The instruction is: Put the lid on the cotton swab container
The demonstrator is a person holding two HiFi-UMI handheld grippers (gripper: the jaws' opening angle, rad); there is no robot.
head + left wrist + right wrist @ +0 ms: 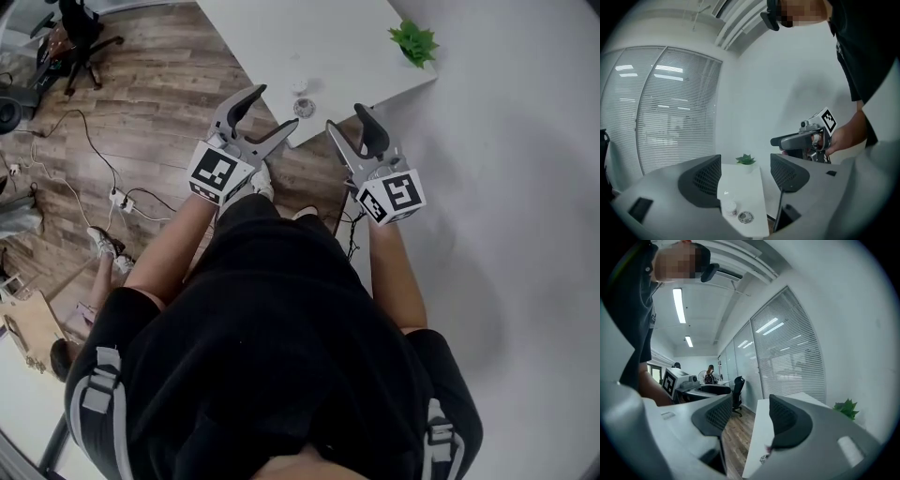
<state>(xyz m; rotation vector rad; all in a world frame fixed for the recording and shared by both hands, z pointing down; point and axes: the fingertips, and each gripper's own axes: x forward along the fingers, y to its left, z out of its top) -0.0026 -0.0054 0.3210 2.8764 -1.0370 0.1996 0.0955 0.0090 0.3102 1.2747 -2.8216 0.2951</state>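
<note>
Left gripper (pixel 272 111) and right gripper (pixel 345 117) hovering short of table (pixel 328 42), jaws gaping, carrying nothing. Cotton swab container (pixel 299 87) standing by table's near edge, lid (pixel 304 108) lying just beside it, edgeward. Both lying ahead of left gripper, seemingly nearer.

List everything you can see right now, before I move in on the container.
table: one, white, ahead of both grippers
cotton swab container: one, small, pale, near the table's near edge
lid: one, round, greyish, lying on the table beside the container
plant: one, green, at the table's right corner
office chair: one, black, far left
power strip: one, white, with cables, on the floor at left
floor: brown wood
left gripper: grey, jaws apart, empty, just short of the lid
right gripper: grey, jaws apart, empty, by the table edge
</note>
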